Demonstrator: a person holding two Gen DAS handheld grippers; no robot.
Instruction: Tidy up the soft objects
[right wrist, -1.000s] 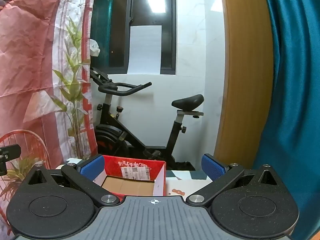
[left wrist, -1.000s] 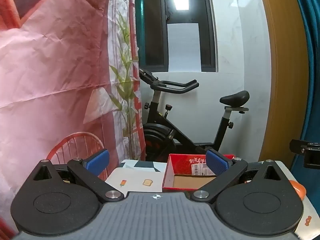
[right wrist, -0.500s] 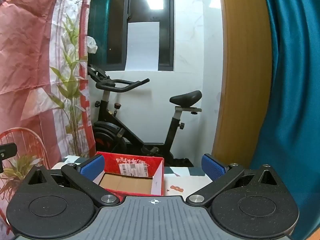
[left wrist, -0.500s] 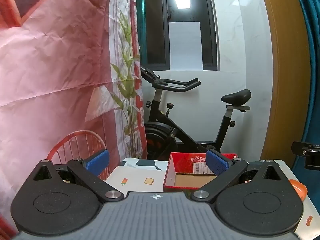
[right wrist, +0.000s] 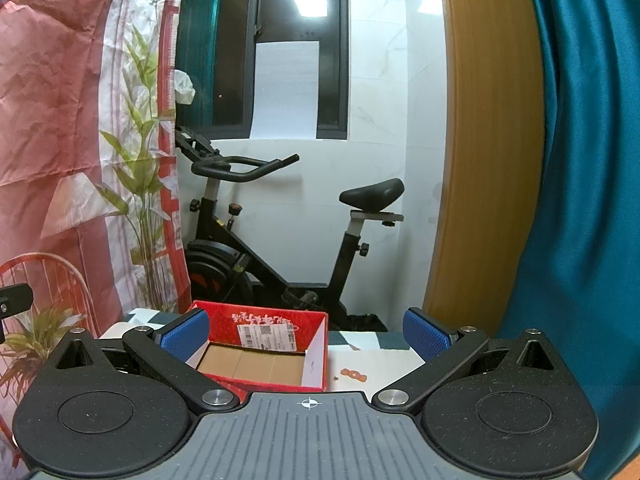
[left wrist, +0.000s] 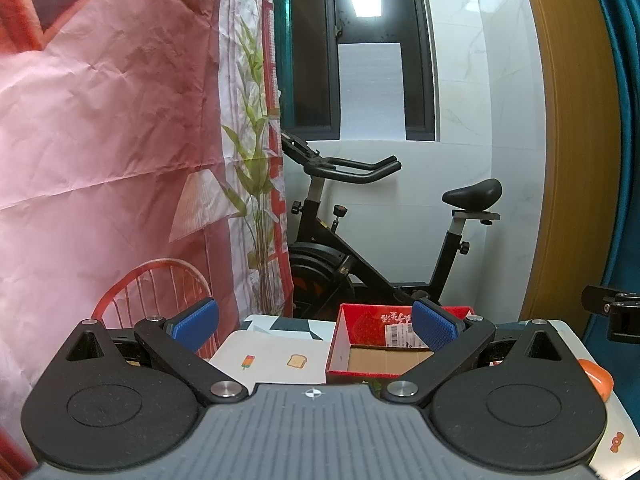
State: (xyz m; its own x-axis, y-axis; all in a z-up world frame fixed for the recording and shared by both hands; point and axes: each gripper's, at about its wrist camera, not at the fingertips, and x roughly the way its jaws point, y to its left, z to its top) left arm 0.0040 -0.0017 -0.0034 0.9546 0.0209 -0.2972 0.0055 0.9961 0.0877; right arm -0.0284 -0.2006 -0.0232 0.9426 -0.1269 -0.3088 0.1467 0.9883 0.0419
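Note:
A red cardboard box (left wrist: 380, 348) with a brown floor and a shipping label stands open-topped on a white table cover (left wrist: 272, 356) printed with small food pictures. My left gripper (left wrist: 314, 326) is held above the near side of the table, open, with nothing between its blue pads. In the right wrist view the same box (right wrist: 264, 356) lies just ahead and slightly left, and my right gripper (right wrist: 306, 334) is open and holds nothing. An orange object (left wrist: 598, 376) peeks out at the table's right edge, mostly hidden by the left gripper body.
Beyond the table stands a black exercise bike (left wrist: 384, 248) against a white wall with a dark window. A pink printed sheet (left wrist: 100, 140) hangs at the left, a teal curtain (right wrist: 580, 160) and a wooden post (right wrist: 480, 140) at the right. The right gripper's tip (left wrist: 612, 312) shows at the far right.
Both views have shifted slightly: the box sits a little lower and nearer in the right wrist view. Both grippers stay open.

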